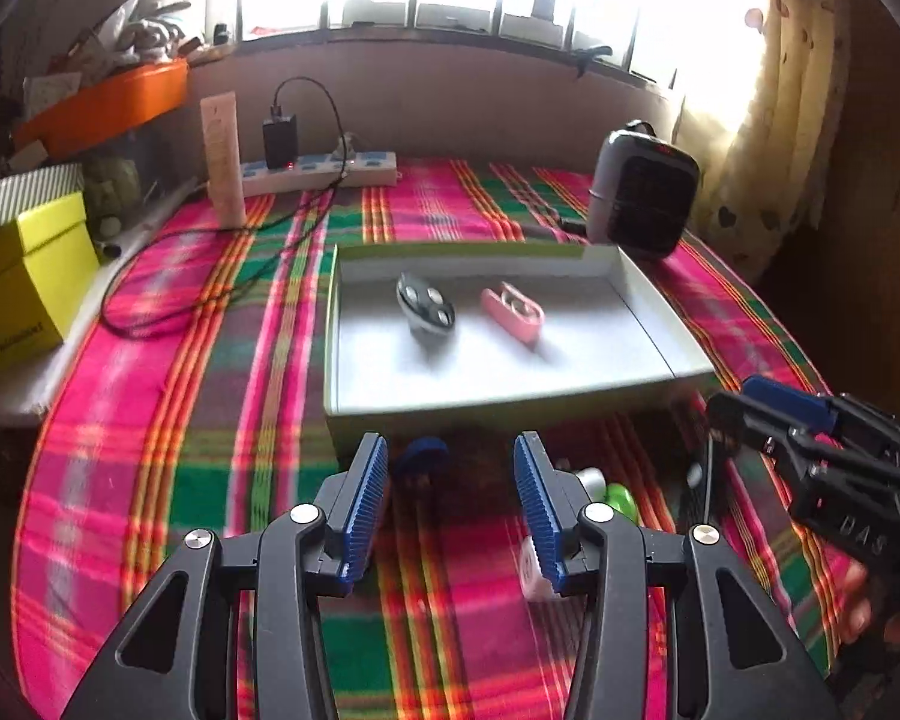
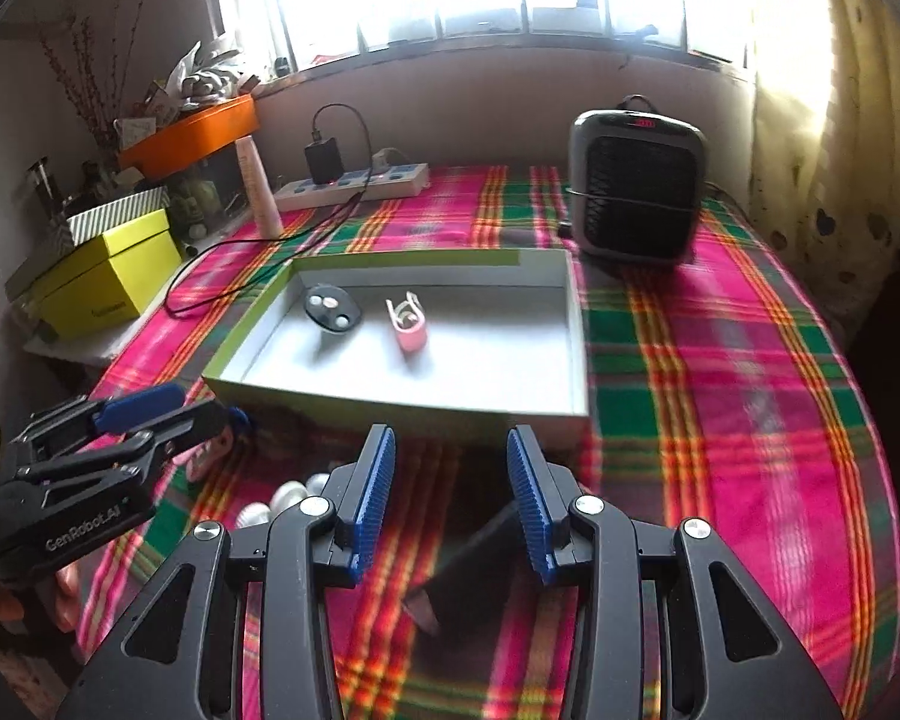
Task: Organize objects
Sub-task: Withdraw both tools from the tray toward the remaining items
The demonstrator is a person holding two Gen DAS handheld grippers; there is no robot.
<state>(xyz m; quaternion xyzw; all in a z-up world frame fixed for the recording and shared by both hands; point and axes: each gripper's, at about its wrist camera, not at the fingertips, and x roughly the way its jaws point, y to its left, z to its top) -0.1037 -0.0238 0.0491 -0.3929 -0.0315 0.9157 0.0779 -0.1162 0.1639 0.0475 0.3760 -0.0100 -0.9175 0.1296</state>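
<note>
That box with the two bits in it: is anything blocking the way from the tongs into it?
Nothing visible does. The box is open on top, with only a dark fob and a pink case inside. Both tongs, left and right, are open and empty just before its near wall.

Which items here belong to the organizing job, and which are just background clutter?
Job: shallow box, dark key fob and pink clip inside it, small loose items before the box.
Background: heater, power strip, yellow box, orange tray.
</note>
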